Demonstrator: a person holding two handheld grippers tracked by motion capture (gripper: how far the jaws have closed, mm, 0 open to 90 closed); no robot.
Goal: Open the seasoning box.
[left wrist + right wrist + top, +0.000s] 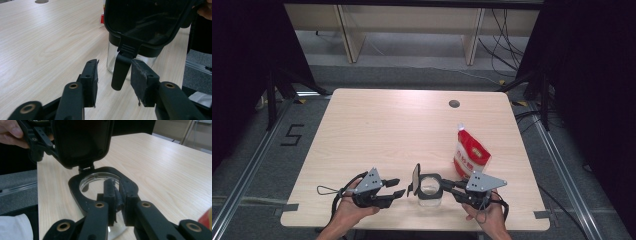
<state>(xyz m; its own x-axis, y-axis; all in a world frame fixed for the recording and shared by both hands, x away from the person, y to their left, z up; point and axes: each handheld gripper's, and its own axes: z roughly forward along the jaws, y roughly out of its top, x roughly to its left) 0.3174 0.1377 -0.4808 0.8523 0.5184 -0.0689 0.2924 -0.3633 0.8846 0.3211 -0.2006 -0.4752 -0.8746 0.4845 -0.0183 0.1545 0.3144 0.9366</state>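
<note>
Left fingers [90,80] released, spread either side of the lid latch [121,72]; right fingers [110,192] clenched on the jar rim [75,187]. Jar [430,189] upright near the table's [362,130] front edge, long axis vertical, lid [415,179] flipped up facing left. Risk: the right grip slips and the jar tips. Red pouch [470,156] behind.

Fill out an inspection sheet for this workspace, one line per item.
Surface: pale wooden table, round grommet hole near far edge.
Job's things: clear glass jar, black hinged lid flipped up; latch tab hangs down.
Clutter: red-and-white pouch behind jar.
Grippers: left gripper jaws apart either side of the latch tab; right gripper pinching the jar's black rim.
Cables: black loop trailing from the left gripper.
Surroundings: floor wires, taped marking.
</note>
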